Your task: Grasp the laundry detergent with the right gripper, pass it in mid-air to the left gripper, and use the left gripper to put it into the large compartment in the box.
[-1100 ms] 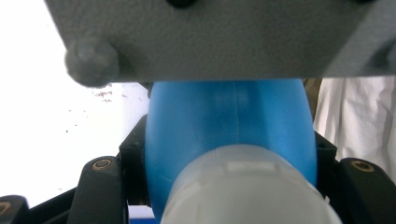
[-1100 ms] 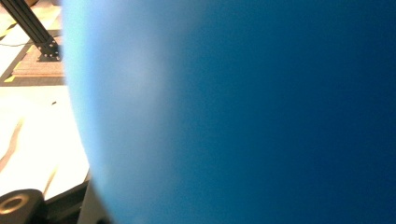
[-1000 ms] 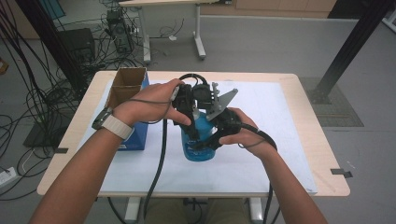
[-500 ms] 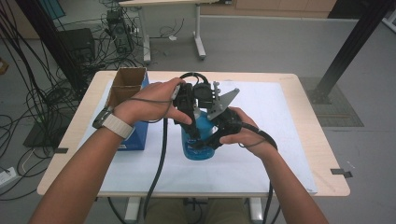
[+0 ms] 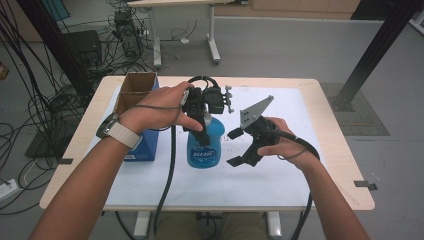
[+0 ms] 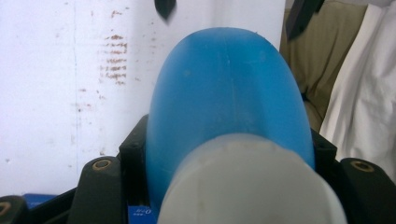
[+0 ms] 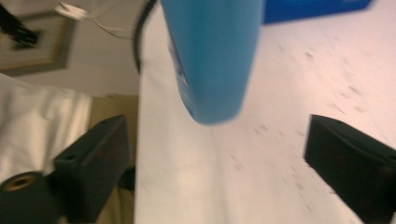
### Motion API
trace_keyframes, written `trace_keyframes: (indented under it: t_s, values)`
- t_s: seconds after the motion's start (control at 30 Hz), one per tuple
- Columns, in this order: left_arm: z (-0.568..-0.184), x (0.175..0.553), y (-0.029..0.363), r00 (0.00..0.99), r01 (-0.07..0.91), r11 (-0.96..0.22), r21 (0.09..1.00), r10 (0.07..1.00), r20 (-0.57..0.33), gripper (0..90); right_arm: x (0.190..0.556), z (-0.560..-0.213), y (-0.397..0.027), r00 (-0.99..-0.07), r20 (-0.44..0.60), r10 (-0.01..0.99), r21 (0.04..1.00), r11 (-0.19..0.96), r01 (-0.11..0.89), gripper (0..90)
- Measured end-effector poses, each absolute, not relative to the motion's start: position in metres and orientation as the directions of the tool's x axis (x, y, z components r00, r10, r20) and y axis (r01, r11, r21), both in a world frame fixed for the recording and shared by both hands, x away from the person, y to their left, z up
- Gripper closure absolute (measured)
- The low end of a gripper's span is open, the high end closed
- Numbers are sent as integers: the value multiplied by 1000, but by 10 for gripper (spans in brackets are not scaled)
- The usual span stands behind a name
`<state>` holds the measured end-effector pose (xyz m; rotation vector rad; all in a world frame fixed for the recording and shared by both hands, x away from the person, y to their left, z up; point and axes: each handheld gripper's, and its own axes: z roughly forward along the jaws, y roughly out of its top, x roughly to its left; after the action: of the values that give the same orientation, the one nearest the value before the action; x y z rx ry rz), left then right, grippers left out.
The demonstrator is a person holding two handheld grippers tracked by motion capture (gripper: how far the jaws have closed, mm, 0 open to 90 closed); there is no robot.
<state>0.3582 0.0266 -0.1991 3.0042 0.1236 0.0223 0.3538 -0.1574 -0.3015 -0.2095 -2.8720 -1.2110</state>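
A blue bottle (image 5: 205, 145) with a white cap stands upright on the white sheet at the table's middle. My left gripper (image 5: 202, 118) comes down on its top and is shut on the bottle (image 6: 224, 98) just below the cap (image 6: 254, 186). My right gripper (image 5: 234, 148) hangs just right of the bottle, apart from it. Its jaws have just been opening and stand wide with nothing between them. In the right gripper view the bottle (image 7: 210, 60) lies ahead of the open right gripper (image 7: 219, 163), past its fingertips.
An open box (image 5: 137, 107), blue outside and brown inside, stands left of the bottle on the table (image 5: 325, 95). Cables trail from both grippers over the near edge. Free sheet lies to the right and in front.
The right gripper has let go of the bottle's body, opened its jaws and drawn off to the right. The left gripper and the bottle have stayed put.
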Motion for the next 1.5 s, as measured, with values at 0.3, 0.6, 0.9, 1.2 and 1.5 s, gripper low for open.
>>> trace_keyframes:
  t_s: [0.3,0.6,0.9,1.2,1.5]
  values:
    - [-193,361,28,987,156,-981,115,160,32,380,354,-292,-188,-980,44,195,586,789,183,61]
    - [-186,367,32,961,268,-961,72,272,55,379,358,-280,-212,-969,11,249,441,868,228,63]
    - [-182,371,33,936,346,-936,59,349,44,380,361,-271,-225,-966,-8,259,380,894,236,68]
    - [-173,374,36,878,472,-879,71,476,55,379,364,-272,-231,-967,-14,253,340,911,234,73]
    - [-160,374,39,833,545,-836,64,549,68,379,364,-273,-236,-969,-21,247,328,917,226,77]
